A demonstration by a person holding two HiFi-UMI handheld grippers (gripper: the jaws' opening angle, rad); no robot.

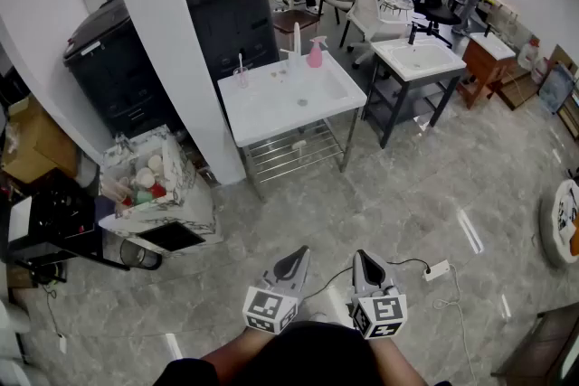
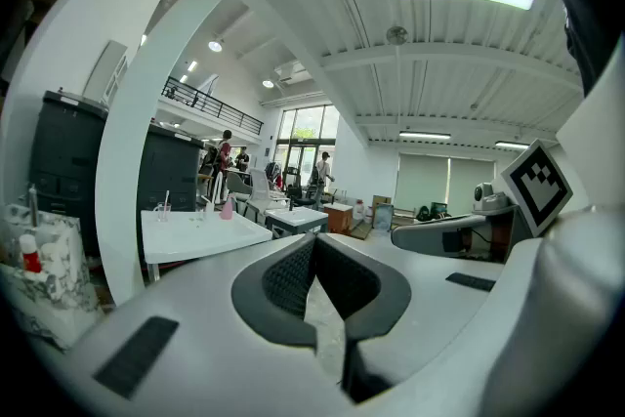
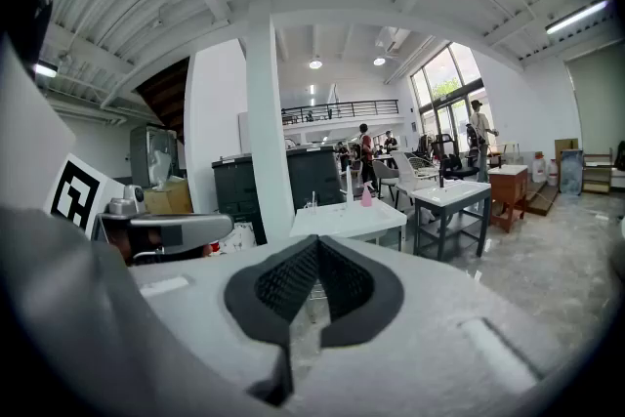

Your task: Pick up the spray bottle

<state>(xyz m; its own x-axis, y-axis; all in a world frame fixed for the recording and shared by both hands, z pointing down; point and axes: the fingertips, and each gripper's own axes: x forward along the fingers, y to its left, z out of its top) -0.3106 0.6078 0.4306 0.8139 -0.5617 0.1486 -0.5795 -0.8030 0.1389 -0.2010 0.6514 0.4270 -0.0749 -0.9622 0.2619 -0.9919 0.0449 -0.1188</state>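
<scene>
A pink spray bottle (image 1: 315, 52) stands at the far edge of a white sink table (image 1: 271, 108), well ahead of me. It shows small and distant as the spray bottle (image 2: 227, 207) in the left gripper view and the spray bottle (image 3: 366, 196) in the right gripper view. My left gripper (image 1: 294, 261) and right gripper (image 1: 365, 263) are held side by side low in the head view, far short of the table. Both are shut with nothing between the jaws.
A clear glass with a straw (image 1: 241, 74) stands on the table's left. A white pillar (image 1: 167, 32) rises left of it, with a cluttered white cart (image 1: 149, 185) beside. A second sink stand (image 1: 418, 61) is to the right. A power strip (image 1: 437, 269) lies on the floor.
</scene>
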